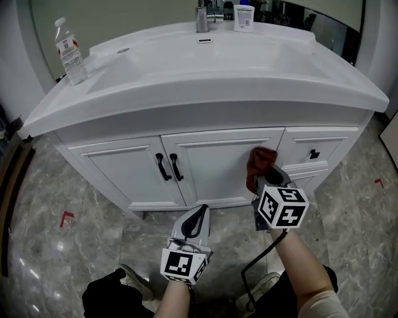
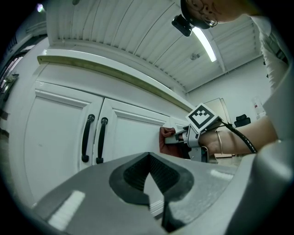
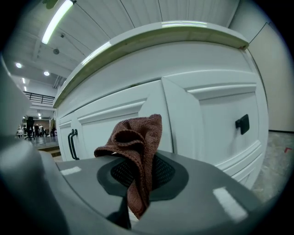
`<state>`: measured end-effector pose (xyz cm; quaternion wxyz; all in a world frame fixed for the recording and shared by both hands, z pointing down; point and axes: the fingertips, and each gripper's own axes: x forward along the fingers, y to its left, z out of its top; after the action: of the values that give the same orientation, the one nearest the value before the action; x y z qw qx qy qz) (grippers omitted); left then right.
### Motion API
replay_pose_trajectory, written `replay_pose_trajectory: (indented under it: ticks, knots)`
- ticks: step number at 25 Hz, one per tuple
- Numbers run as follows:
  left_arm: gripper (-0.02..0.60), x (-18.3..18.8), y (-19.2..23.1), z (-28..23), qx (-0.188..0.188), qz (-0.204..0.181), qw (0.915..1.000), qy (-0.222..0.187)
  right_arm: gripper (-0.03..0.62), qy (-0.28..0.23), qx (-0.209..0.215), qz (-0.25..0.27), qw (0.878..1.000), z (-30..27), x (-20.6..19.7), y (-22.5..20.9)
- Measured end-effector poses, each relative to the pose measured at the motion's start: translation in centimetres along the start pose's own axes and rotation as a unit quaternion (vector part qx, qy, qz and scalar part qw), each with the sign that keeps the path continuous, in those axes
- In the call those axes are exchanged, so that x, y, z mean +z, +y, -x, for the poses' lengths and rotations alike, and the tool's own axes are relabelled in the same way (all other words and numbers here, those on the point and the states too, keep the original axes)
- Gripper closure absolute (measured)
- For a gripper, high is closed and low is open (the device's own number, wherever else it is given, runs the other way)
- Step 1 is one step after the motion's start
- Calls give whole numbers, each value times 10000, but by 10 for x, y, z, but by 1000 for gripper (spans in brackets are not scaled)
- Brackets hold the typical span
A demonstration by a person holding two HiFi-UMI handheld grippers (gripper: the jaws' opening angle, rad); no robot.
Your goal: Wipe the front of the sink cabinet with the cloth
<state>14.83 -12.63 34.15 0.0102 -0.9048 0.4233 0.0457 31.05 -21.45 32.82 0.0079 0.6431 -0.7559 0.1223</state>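
Note:
The white sink cabinet (image 1: pixel 211 163) has two doors with black handles (image 1: pixel 169 167) and a drawer with a black knob (image 1: pixel 314 154) at the right. My right gripper (image 1: pixel 264 177) is shut on a reddish-brown cloth (image 1: pixel 259 163), which is pressed against the right door near its right edge. In the right gripper view the cloth (image 3: pixel 136 151) bunches up out of the jaws in front of the door (image 3: pixel 124 128). My left gripper (image 1: pixel 198 217) hangs lower, in front of the cabinet base, shut with nothing in it (image 2: pixel 151 183). From the left gripper view the cloth (image 2: pixel 166 140) meets the door.
A white basin top (image 1: pixel 205 68) overhangs the cabinet. On it stand a water bottle (image 1: pixel 69 53) at the left, a tap (image 1: pixel 203 17) and a white container (image 1: pixel 244 17) at the back. Grey marble floor (image 1: pixel 74 217) lies below. A black cable (image 1: pixel 255 273) hangs by my right arm.

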Motion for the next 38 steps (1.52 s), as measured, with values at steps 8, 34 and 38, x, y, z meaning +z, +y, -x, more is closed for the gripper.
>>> replay_pose_trajectory:
  ticks: [8,34,38]
  knots:
    - [580,-6,-17,-2,-142,-15,9999,53,513,-89,-308,0,9995,16,-2,-20]
    - [580,-38,100,73,938,79,9949,367,513,556,1119,199,9920,-69,-106,166]
    - [580,-43,87,60,812,118,9959,383,513,469,839,404,9945,-62,-96,131]
